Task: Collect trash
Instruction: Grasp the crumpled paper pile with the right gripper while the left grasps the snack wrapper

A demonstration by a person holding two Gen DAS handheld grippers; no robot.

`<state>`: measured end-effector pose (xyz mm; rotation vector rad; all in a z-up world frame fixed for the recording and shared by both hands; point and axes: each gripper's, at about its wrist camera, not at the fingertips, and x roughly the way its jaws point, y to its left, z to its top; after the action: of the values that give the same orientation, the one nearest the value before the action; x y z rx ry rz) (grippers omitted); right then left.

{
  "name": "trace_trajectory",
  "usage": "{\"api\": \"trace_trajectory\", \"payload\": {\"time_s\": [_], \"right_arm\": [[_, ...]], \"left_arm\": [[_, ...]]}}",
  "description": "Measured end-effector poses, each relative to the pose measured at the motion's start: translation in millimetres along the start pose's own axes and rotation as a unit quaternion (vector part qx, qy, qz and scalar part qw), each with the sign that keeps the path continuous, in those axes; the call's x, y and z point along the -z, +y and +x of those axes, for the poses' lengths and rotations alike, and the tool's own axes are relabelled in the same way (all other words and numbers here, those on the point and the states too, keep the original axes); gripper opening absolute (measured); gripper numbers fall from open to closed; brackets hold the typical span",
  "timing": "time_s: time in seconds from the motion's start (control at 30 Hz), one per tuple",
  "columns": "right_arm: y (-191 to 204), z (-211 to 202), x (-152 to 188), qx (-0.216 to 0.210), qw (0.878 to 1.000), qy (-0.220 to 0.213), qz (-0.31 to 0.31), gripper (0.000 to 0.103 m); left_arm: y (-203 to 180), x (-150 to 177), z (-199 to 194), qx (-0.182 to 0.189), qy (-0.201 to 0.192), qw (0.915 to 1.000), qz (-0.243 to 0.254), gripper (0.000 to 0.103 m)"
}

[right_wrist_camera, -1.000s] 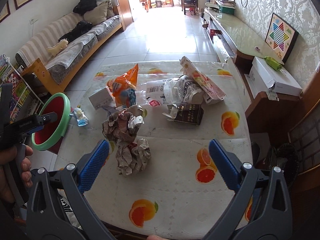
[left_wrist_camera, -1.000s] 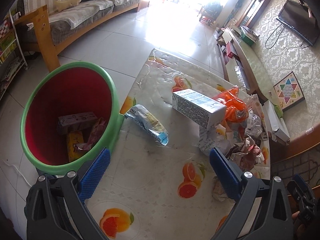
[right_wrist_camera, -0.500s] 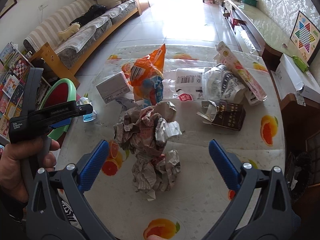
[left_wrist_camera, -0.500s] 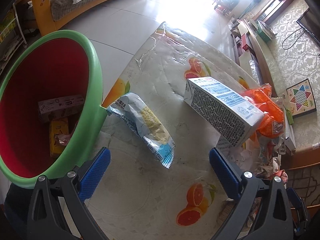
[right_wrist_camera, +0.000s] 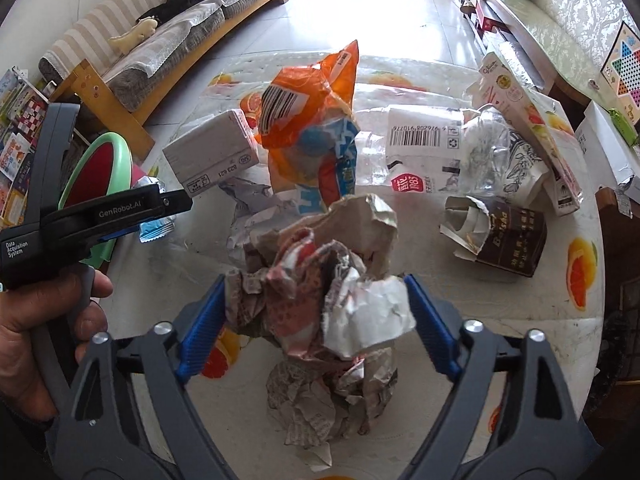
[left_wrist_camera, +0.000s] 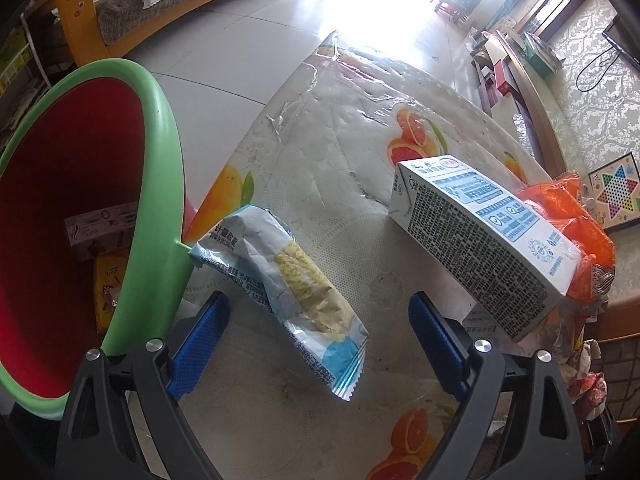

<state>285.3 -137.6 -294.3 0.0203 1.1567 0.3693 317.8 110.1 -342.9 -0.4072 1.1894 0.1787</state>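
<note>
My left gripper (left_wrist_camera: 320, 344) is open, its blue pads on either side of the near end of a white-and-blue snack wrapper (left_wrist_camera: 288, 284) lying on the table by the bin. The bin (left_wrist_camera: 160, 184) is red with a green rim and stands at the table's left edge, with boxes inside. A white milk carton (left_wrist_camera: 476, 240) lies to the right. My right gripper (right_wrist_camera: 316, 320) is open with its pads around a crumpled paper wad (right_wrist_camera: 320, 292); whether they touch it I cannot tell. More crumpled paper (right_wrist_camera: 328, 400) lies under it.
An orange bag (right_wrist_camera: 308, 104), a clear plastic bottle (right_wrist_camera: 432, 152), a brown carton (right_wrist_camera: 504, 236) and a tall carton (right_wrist_camera: 524, 120) lie on the fruit-print tablecloth (right_wrist_camera: 520, 304). The left hand-held gripper (right_wrist_camera: 80, 216) shows in the right wrist view. A sofa (right_wrist_camera: 160, 40) stands behind.
Both grippers have moved forward and down. The left now straddles the snack wrapper's end; the right now has the paper wad between its pads.
</note>
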Motion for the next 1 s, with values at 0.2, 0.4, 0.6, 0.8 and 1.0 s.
{"api": "trace_trajectory", "payload": {"time_s": [0.2,0.4,0.6,0.8,1.0], "right_arm": [[1,-1,4,-0.007,1.0,0.0,-0.006,0.048],[-1,-13,2,-0.013,1.0,-0.017,-0.003,0.042],[-6,-29,-2,-0.021,0.999,-0.039,0.006,0.041],[-9,-52,1,-0.03,0.998,-0.052,0.015,0.041],[-6,-87,5,-0.031,0.996,-0.084,0.022,0.041]], "left_arm": [[-6,-7,0,-0.004,-0.001,0.9998,0.019,0.041],[-8,-2,-1,0.012,0.002,0.9993,0.036,0.029],[-10,3,-18,0.022,-0.012,0.9985,0.049,0.027],[-11,9,-46,0.033,-0.03,0.9971,0.062,0.027],[-10,18,-86,0.053,-0.061,0.9939,0.075,0.027]]}}
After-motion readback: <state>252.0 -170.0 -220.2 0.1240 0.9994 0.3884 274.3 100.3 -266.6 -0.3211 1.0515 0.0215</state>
